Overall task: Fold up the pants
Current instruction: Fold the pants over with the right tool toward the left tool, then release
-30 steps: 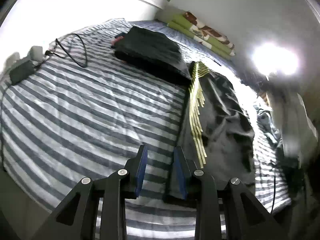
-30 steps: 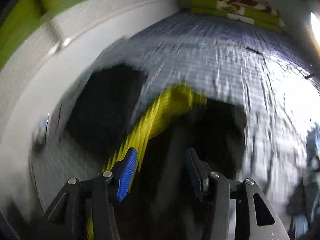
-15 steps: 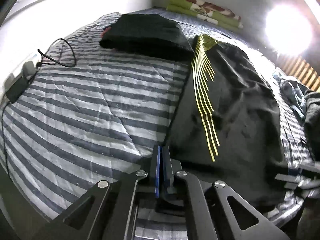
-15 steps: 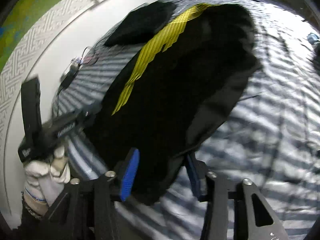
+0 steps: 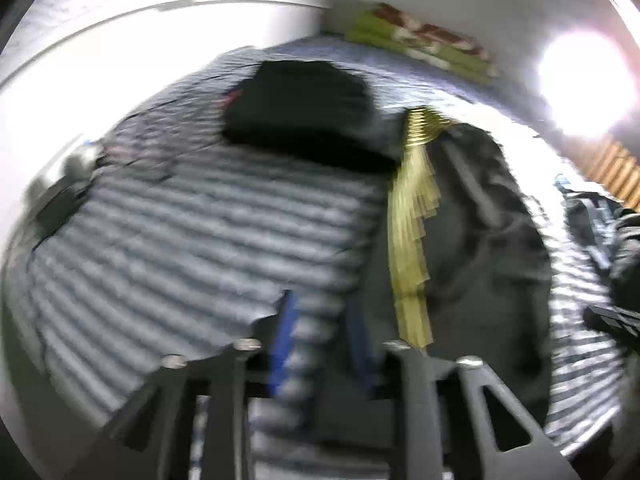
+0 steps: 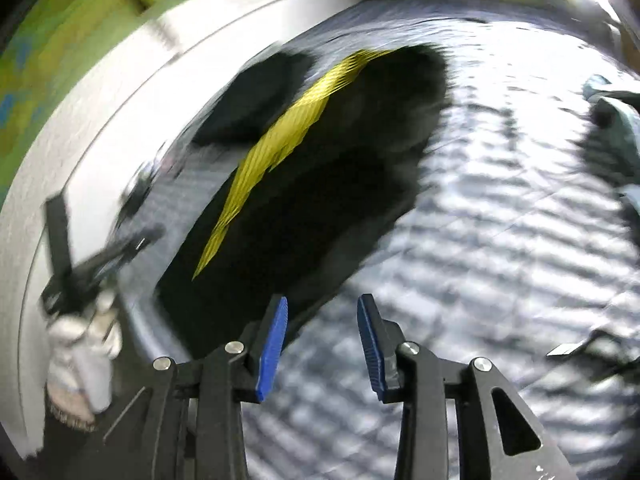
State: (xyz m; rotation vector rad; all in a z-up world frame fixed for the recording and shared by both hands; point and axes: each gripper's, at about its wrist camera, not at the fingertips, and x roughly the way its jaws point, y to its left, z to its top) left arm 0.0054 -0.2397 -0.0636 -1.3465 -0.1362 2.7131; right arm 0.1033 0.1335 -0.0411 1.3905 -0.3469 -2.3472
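Black pants (image 5: 484,264) with a band of yellow stripes (image 5: 412,240) lie flat on the striped bedspread (image 5: 192,248). My left gripper (image 5: 320,340) hovers at their near left edge. Its jaws are opening, and only bedspread shows between the blue pads. In the right wrist view the pants (image 6: 320,200) stretch away to the upper left. My right gripper (image 6: 322,340) stands open over the bedspread (image 6: 500,248), just off the pants' near right corner, with nothing between its fingers. A white-gloved hand (image 6: 84,340) holds the left gripper (image 6: 140,242) at the far left.
A folded black garment (image 5: 304,112) lies beyond the pants, with green and brown bedding (image 5: 424,44) at the far wall. A charger and cable (image 5: 64,196) sit at the left. Loose clothes (image 6: 616,120) are heaped on the right. A bright lamp (image 5: 584,80) glares.
The left gripper was shut at the pants' near left corner half a second ago and now stands apart. The right gripper has slid right, off the pants' edge and onto the bedspread.
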